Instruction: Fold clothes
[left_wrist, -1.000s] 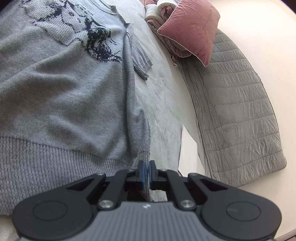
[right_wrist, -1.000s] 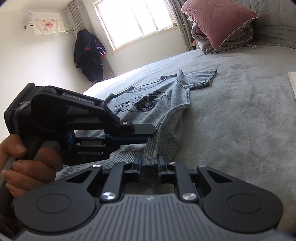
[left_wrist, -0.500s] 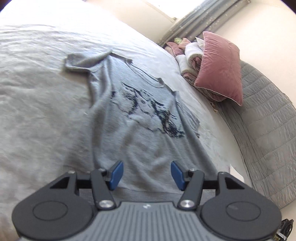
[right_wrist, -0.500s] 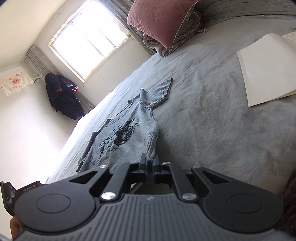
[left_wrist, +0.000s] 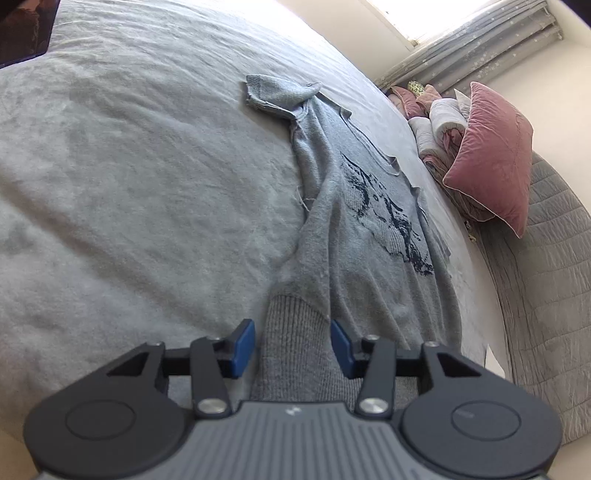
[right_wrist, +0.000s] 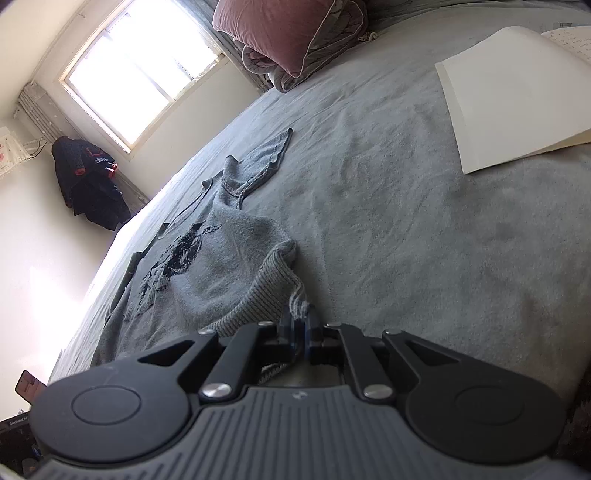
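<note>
Sweater (left_wrist: 354, 221) lies spread face-up on the bed (left_wrist: 129, 166), printed side showing, collar toward one o'clock by the pink pillow (left_wrist: 495, 155). In the left wrist view, the left gripper (left_wrist: 291, 347) is released, its blue pads straddling the ribbed hem corner at six o'clock. To pinch well, I'd close squarely on both knit layers. In the right wrist view, the right gripper (right_wrist: 301, 325) is clenched on the other hem corner, lifting a ridge; a white booklet (right_wrist: 517, 96) sits at two o'clock. Matching heights would keep the hem straight.
</note>
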